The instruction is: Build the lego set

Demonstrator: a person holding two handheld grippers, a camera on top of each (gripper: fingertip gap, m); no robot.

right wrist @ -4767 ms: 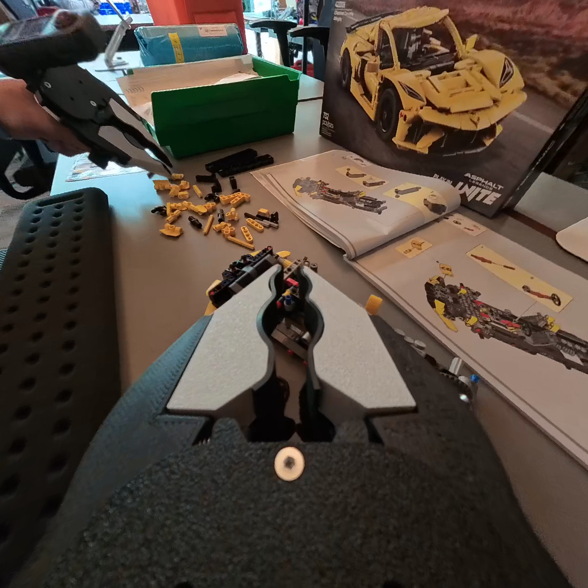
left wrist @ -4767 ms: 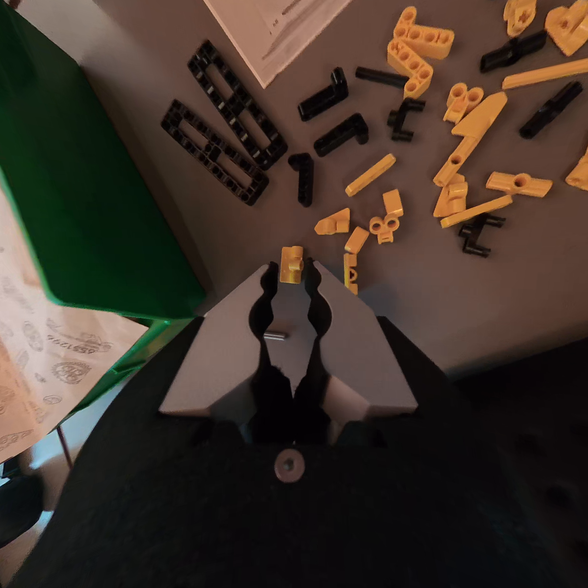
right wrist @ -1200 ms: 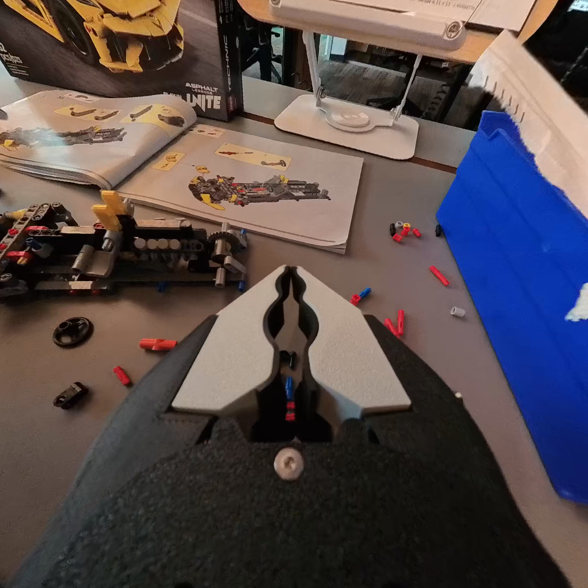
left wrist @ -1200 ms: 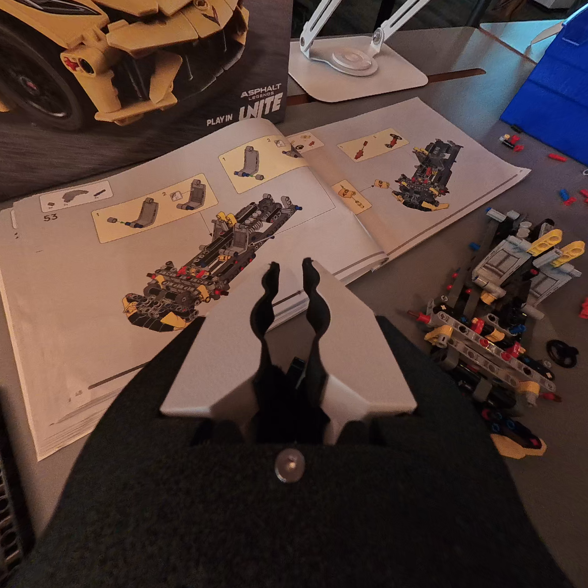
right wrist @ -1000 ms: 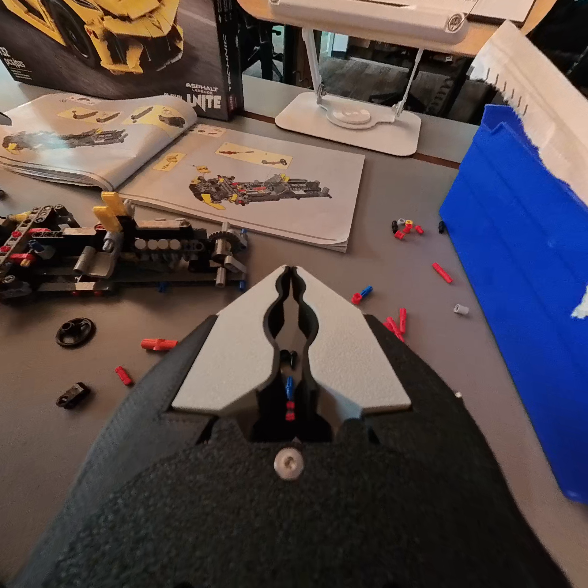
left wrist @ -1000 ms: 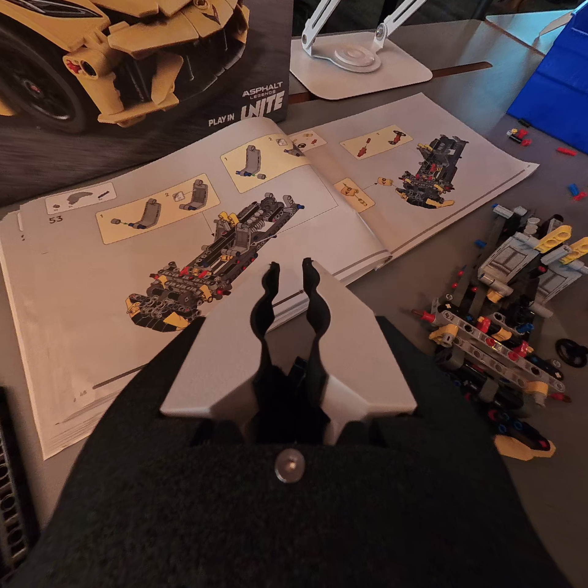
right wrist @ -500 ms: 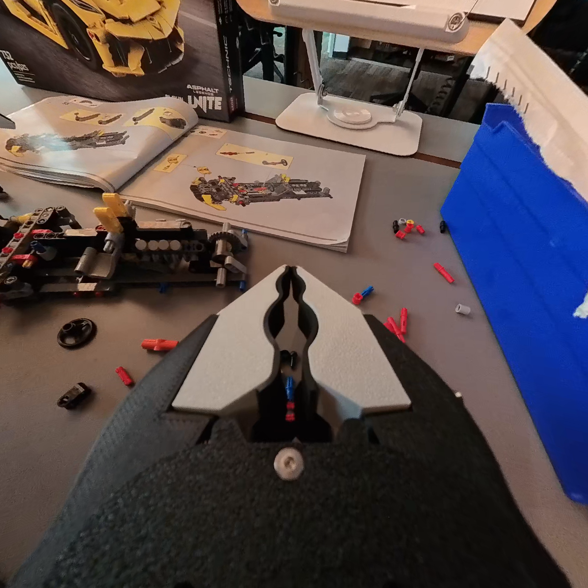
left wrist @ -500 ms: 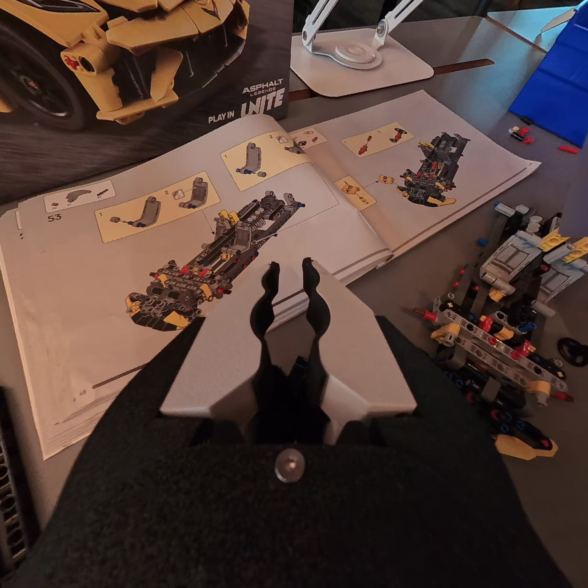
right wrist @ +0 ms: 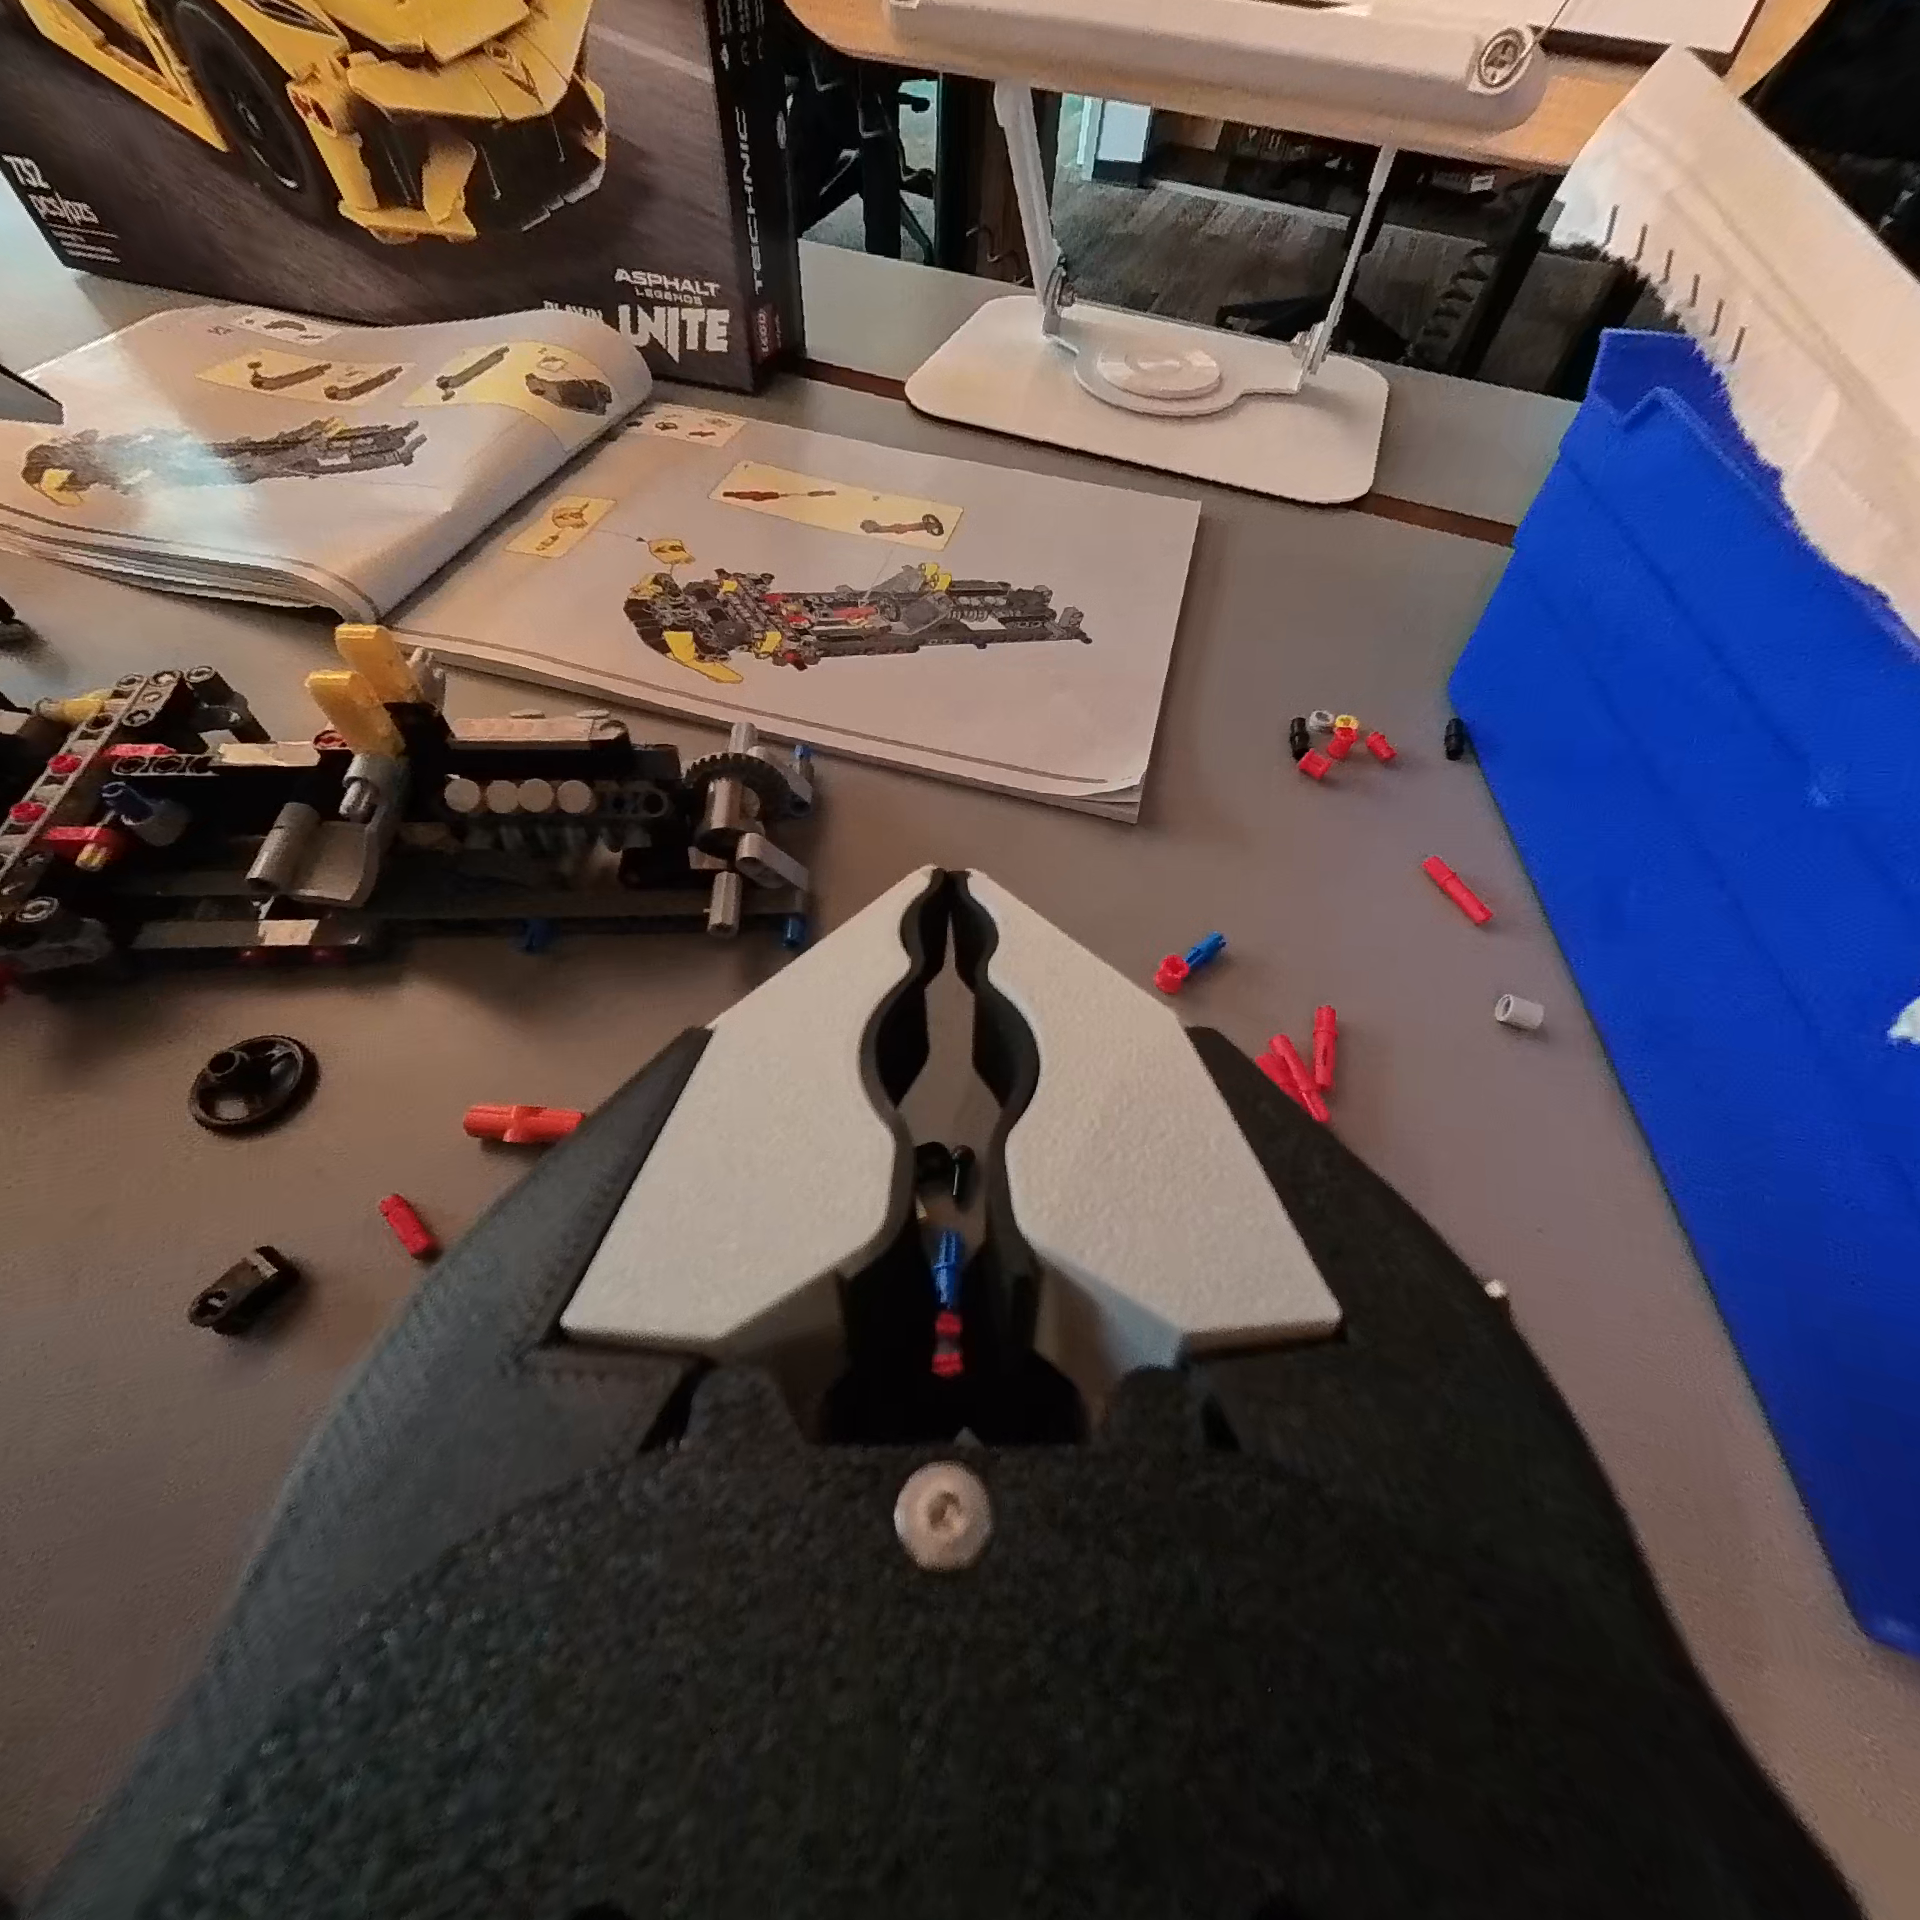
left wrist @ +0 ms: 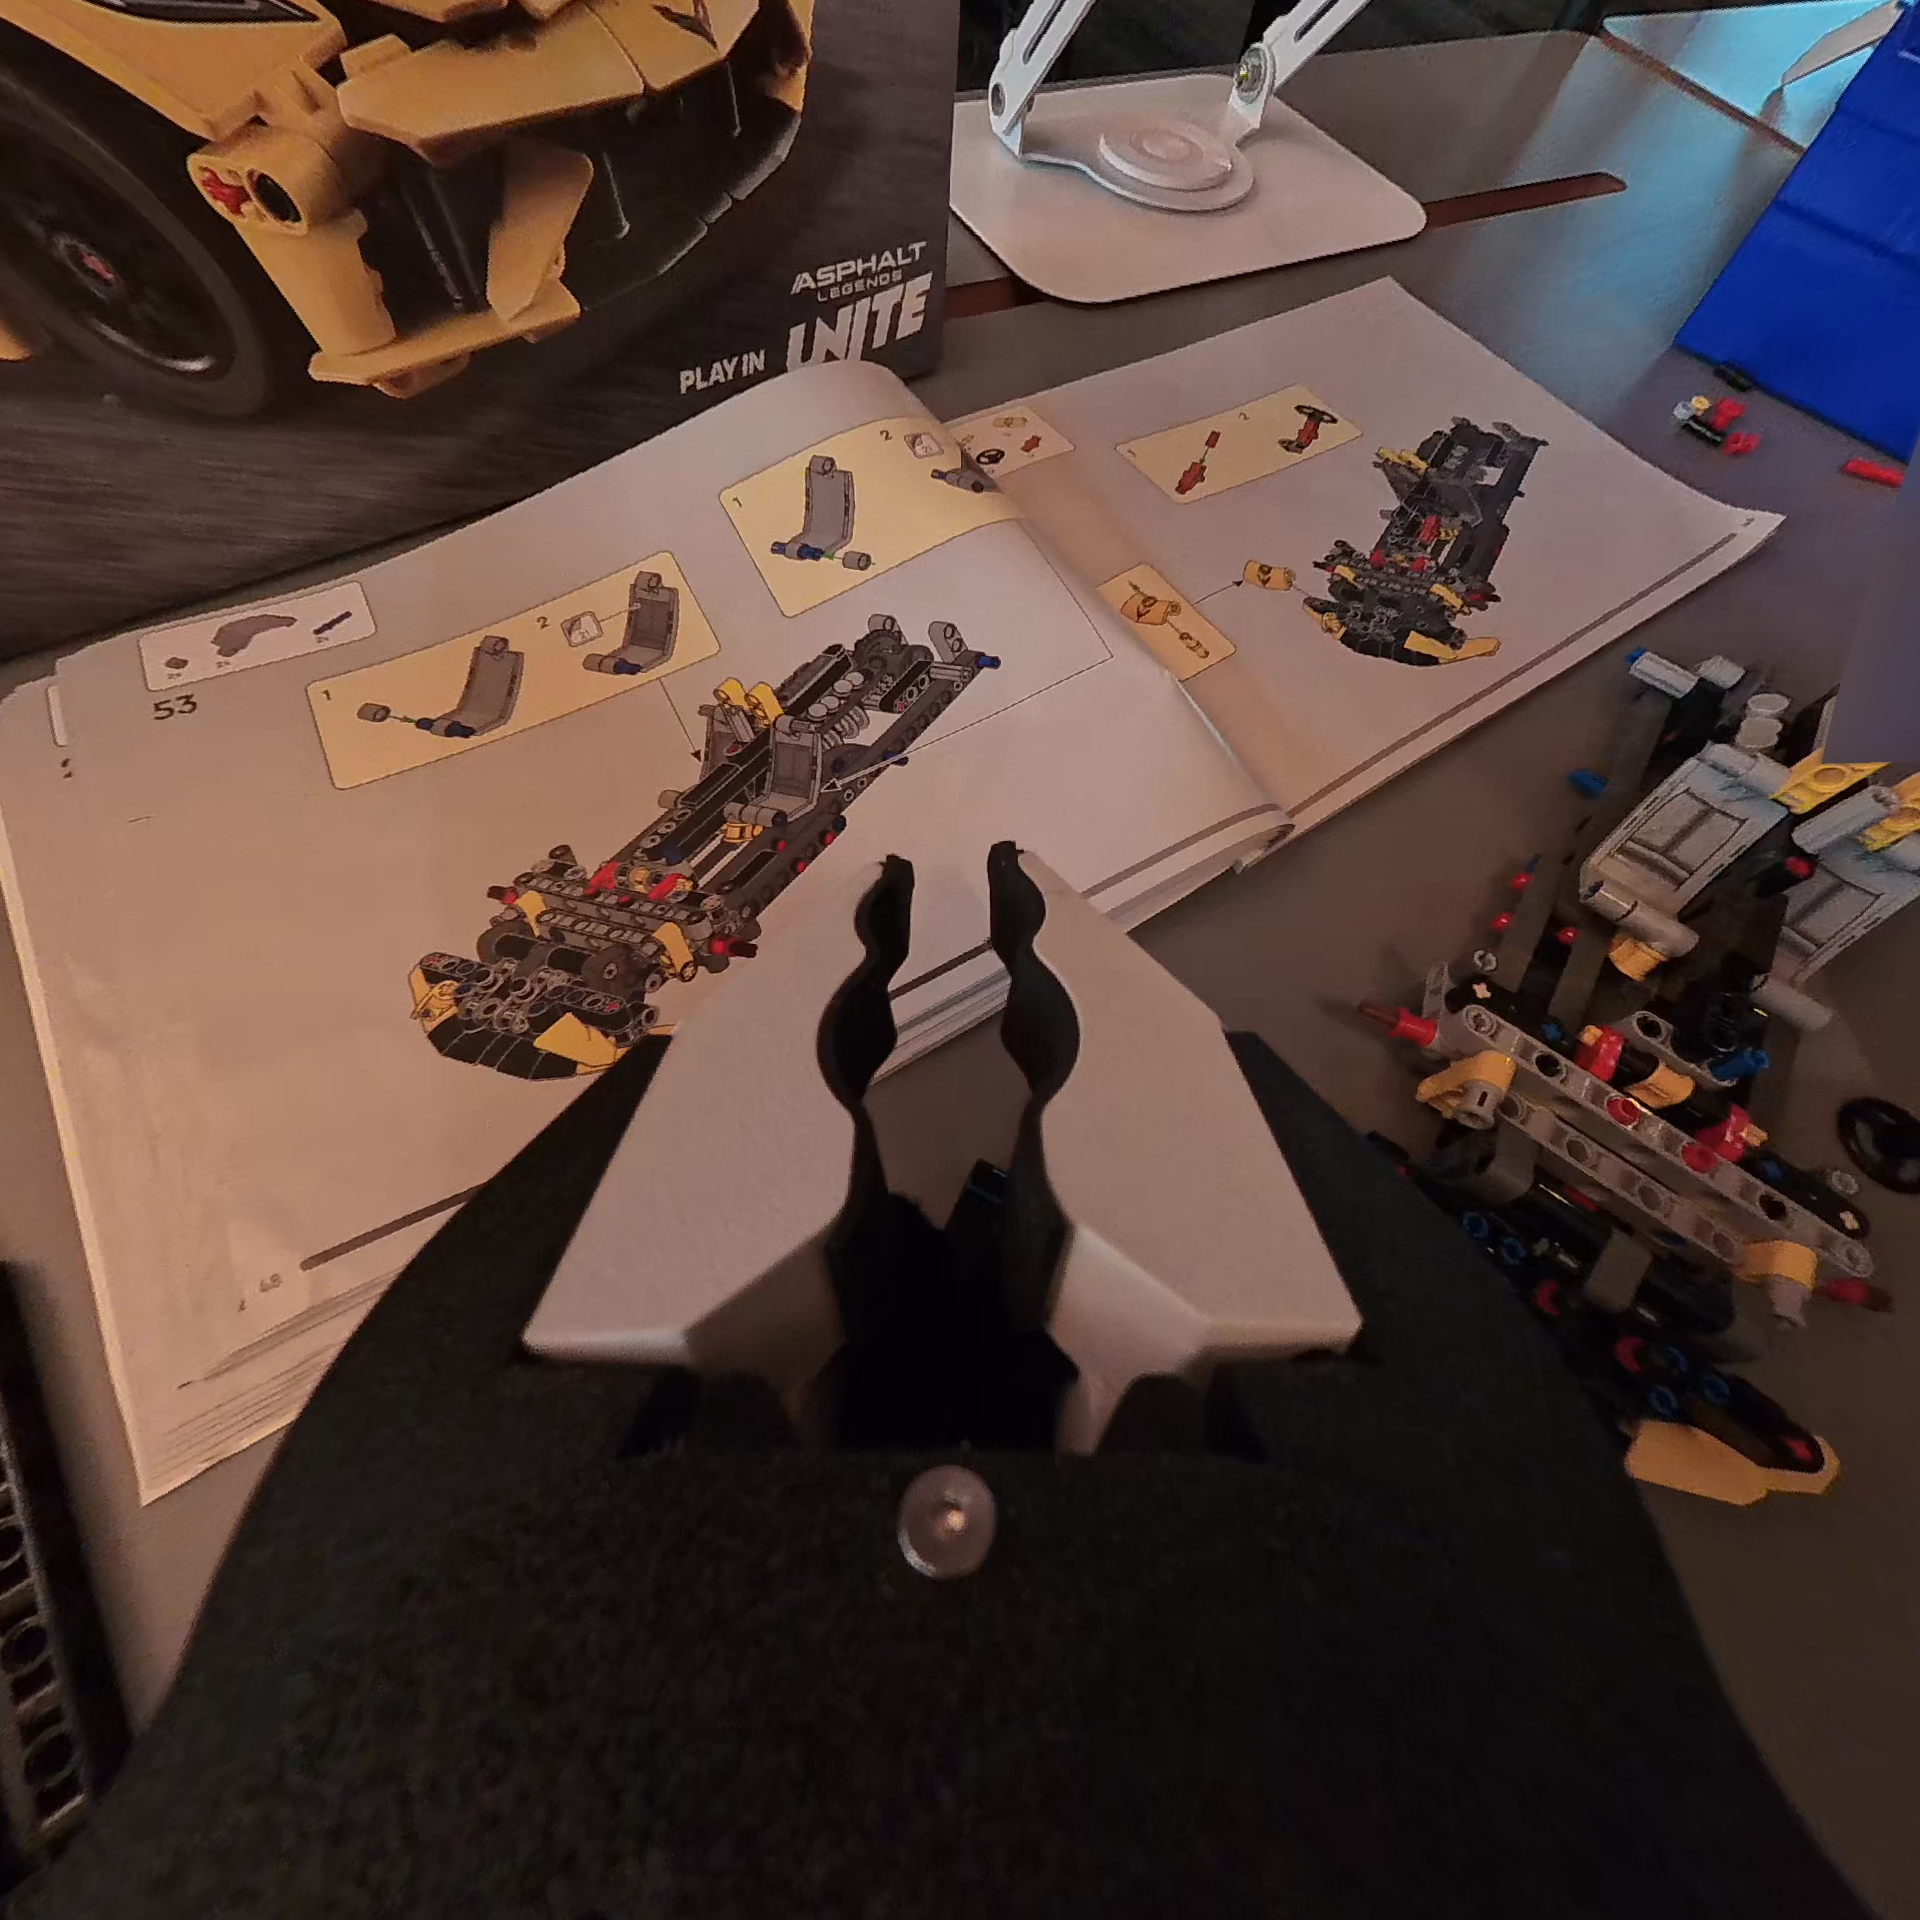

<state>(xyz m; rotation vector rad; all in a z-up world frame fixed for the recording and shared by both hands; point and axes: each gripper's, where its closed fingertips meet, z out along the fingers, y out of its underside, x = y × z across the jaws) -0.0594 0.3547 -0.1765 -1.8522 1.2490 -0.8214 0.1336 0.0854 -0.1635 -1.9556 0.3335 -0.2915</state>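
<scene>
Grey matte surface (right wrist: 1299, 665), dimly lit. White lamp base (right wrist: 1148, 410) stands at its far edge. Beyond, dark wood-look floor (right wrist: 1174, 223) and chair legs (right wrist: 883, 166).

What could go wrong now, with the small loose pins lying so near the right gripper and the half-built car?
The right gripper is shut and empty, low over scattered red pins; a careless sweep could push them about or toward the blue bin. The half-built chassis lies close on its left, so a knock might loosen parts. The left gripper is open above the instruction booklet and could crease a page.
</scene>
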